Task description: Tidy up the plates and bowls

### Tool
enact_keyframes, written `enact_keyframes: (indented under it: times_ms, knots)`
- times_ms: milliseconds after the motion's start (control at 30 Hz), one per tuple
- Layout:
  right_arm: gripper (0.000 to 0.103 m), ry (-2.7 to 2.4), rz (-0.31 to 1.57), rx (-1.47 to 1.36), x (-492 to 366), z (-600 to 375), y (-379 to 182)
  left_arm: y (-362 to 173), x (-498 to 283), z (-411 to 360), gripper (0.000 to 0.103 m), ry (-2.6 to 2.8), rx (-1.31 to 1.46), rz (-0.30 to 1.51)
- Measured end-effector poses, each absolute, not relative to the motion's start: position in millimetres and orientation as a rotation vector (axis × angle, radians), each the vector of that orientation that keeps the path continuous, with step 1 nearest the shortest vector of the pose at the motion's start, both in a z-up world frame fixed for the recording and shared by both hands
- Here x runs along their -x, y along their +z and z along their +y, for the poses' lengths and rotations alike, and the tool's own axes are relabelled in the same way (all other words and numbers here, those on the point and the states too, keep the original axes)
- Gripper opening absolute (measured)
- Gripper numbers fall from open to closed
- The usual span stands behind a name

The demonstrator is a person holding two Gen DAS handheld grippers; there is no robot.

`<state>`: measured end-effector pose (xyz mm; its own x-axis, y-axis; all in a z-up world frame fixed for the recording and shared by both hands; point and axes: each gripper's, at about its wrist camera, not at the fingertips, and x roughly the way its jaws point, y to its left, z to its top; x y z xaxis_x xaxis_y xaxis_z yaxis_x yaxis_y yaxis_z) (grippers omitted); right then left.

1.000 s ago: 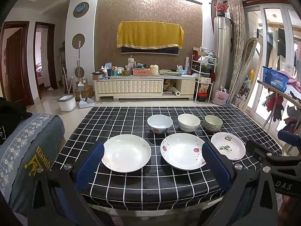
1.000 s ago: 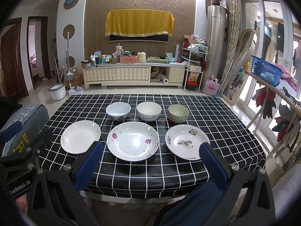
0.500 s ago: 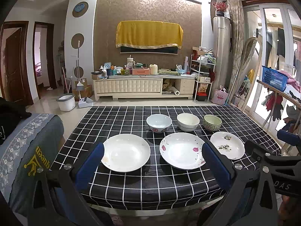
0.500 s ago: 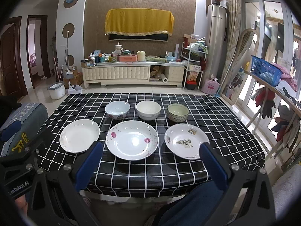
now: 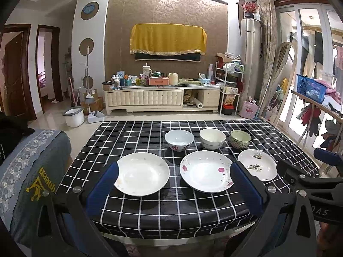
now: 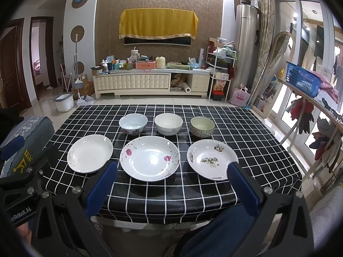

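Right wrist view: three white plates (image 6: 149, 158), three bowls (image 6: 168, 123) behind, seemingly empty; both grippers' jaws spread, empty.

The left gripper (image 5: 173, 184) gapes wide above the checked table (image 5: 175, 212), plain plate (image 5: 142, 173) by its left finger, rose plate (image 5: 205, 171) by its right

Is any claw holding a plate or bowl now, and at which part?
Nothing is held. The left claw and right claw are both open, short of the plates, touching none.
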<state>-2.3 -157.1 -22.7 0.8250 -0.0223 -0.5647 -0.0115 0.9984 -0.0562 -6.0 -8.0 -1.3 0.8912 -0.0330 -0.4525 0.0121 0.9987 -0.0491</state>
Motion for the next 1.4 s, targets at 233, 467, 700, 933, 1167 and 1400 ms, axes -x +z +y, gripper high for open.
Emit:
enact_keyframes:
  times_ms: [233, 467, 700, 933, 1167, 1400]
  knots:
    - [0.103, 0.005, 0.631, 0.056, -8.4, -157.0, -23.2, 0.0, -3.4, -6.3, 0.103, -0.036, 0.054, 0.484]
    - [0.103, 0.001, 0.629, 0.098, -32.6, -147.4, -13.0, 2.3, -29.7, 4.9, 0.103, -0.019, 0.082, 0.523]
    - [0.103, 0.050, 0.581, 0.152, -64.2, -122.7, -1.0, 9.9, -64.8, 33.1, 0.103, 0.019, 0.115, 0.561]
    - [0.103, 0.186, 0.637, 0.124, -111.5, -93.5, -4.9, 4.7, -99.9, 73.4, 0.103, 0.055, 0.138, 0.625]
    - [0.103, 0.308, 0.713, 0.161, -151.5, -51.3, -28.3, -18.6, -131.6, 112.7, 0.103, 0.089, 0.171, 0.707]
    - [0.103, 0.388, 0.808, 0.195, -184.9, -15.3, -64.0, -53.3, -153.3, 142.9, 0.103, 0.115, 0.188, 0.787]
